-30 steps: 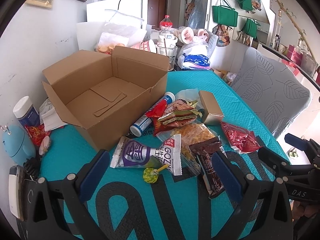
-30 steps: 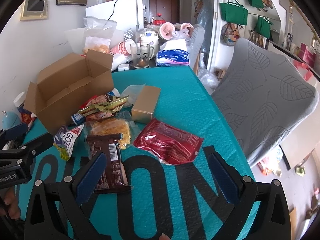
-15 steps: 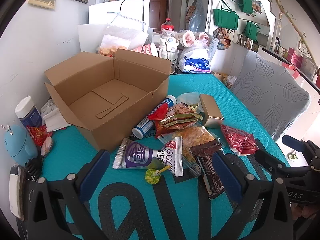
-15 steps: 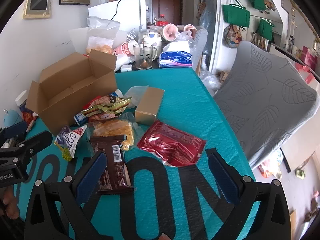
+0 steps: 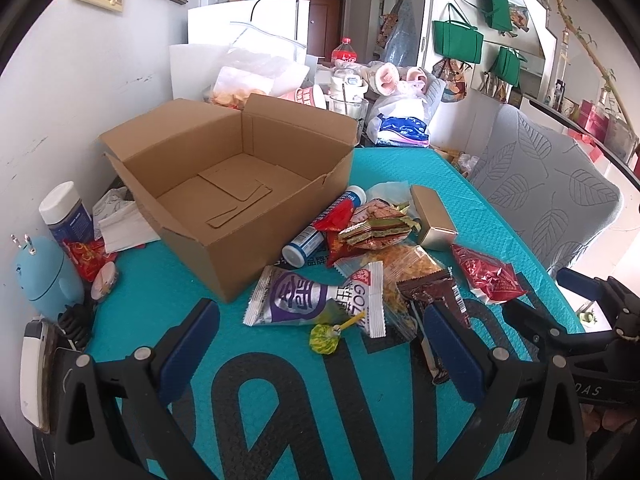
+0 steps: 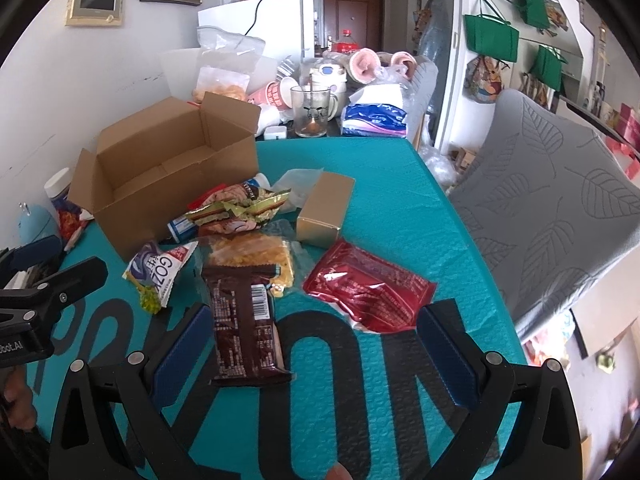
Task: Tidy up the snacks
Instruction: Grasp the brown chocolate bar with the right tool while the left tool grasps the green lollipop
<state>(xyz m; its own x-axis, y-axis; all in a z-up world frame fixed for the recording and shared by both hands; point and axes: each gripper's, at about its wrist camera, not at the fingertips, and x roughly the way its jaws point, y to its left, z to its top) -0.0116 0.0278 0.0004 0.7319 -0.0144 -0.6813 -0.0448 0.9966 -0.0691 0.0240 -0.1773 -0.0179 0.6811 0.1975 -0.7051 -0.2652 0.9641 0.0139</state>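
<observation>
While spreading across most of both views, teal table carrying everything. Standing open at its left rear, cardboard box, flaps up, nothing but loose card pieces lying on its floor. Leaning in at the right edge, grey leaf-patterned chair back.

Hovering low over the near side of the table, left gripper, jaws spread wide, gripping nothing; lying between its blue pads, a purple-and-white snack packet with a small lollipop just in front of it. Hovering likewise, right gripper, jaws wide apart, holding nothing; lying between its fingers, the near end of a dark brown chocolate-bar wrapper, with a red foil pouch lying just beyond the right finger.

Piling up just right of the box, the remaining snacks: a clear bag of yellow crisps tucked under the far end of the brown wrapper, a green-and-gold wafer pack resting on top of a red bag, a white-and-blue tube lying against the box wall, and a gold carton sitting just beside the heap. All snacks lying outside the box.

Standing left of the box by the wall, a white-capped jar and a pale blue device.
</observation>
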